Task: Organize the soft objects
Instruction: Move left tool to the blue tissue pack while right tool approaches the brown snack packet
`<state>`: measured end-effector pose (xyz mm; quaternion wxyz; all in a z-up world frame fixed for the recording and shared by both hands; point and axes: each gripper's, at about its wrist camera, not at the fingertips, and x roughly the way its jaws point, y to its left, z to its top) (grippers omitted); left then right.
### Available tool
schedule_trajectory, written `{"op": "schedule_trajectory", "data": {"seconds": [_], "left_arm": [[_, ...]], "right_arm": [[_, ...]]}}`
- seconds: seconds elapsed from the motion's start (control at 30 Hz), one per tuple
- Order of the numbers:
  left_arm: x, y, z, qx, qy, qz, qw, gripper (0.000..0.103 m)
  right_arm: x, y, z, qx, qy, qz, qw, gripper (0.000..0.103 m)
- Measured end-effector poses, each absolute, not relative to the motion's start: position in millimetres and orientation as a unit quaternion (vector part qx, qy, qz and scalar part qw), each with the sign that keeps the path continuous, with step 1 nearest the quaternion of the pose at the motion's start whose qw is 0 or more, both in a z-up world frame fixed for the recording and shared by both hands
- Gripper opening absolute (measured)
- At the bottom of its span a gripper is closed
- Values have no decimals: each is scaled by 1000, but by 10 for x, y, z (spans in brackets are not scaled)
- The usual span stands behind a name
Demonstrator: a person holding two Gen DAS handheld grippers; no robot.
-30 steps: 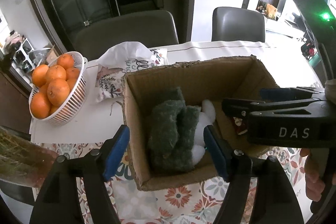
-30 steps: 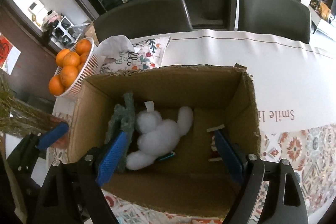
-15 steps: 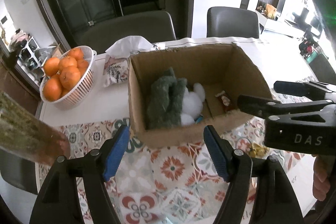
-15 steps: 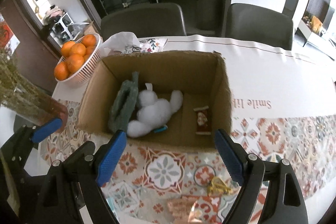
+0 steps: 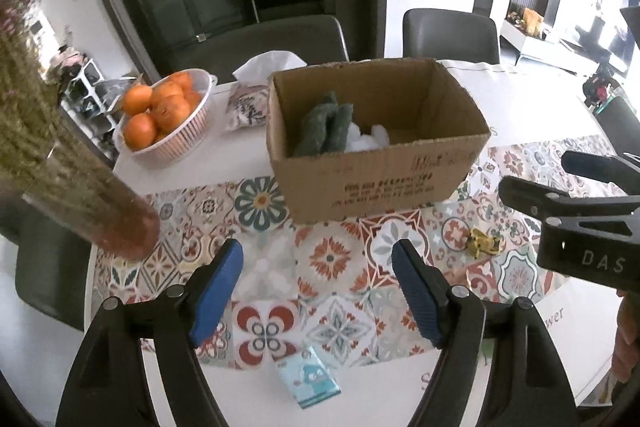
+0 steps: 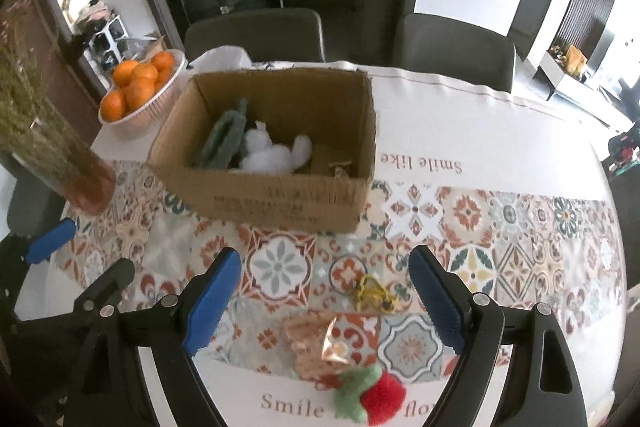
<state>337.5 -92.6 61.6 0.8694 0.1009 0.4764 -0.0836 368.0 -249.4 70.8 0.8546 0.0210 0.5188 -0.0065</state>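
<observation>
An open cardboard box [image 5: 384, 183] [image 6: 280, 201] stands mid-table. It holds a dark green plush [image 5: 326, 129] [image 6: 226, 139], a white plush [image 5: 370, 139] [image 6: 276, 155] and a small item at the right [image 6: 340, 169]. My left gripper [image 5: 318, 295] is open and empty over the patterned cloth in front of the box. My right gripper [image 6: 326, 297] is open and empty, also in front of the box. A red and green strawberry plush [image 6: 374, 397], a copper foil pack [image 6: 320, 345] and a yellow string item [image 6: 370, 293] [image 5: 484, 241] lie near it. A light blue packet [image 5: 310, 379] lies near the table edge.
A white basket of oranges [image 5: 164, 119] [image 6: 138, 89] and a tissue pack [image 5: 250, 99] stand at the back left. A vase of dried stems [image 5: 88, 187] [image 6: 68, 163] stands at the left. Two grey chairs [image 6: 452, 49] are behind the table.
Both grippers have pulled back and up from inside the box to in front of it. The table items near the front edge have come into view.
</observation>
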Motion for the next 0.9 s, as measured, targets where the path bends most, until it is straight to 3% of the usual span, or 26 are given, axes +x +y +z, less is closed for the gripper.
{"op": "schedule_trajectory", "data": {"seconds": [0.47,0.9], "left_arm": [[2854,-612,305,50,476,-16,878,89],[2743,-361,-307,-6,557,15,830,89]], "right_arm": [[3200,-2175,305,-47,567,41,821,87],[3118,-1916,-269,-75,610,64,786,87]]}}
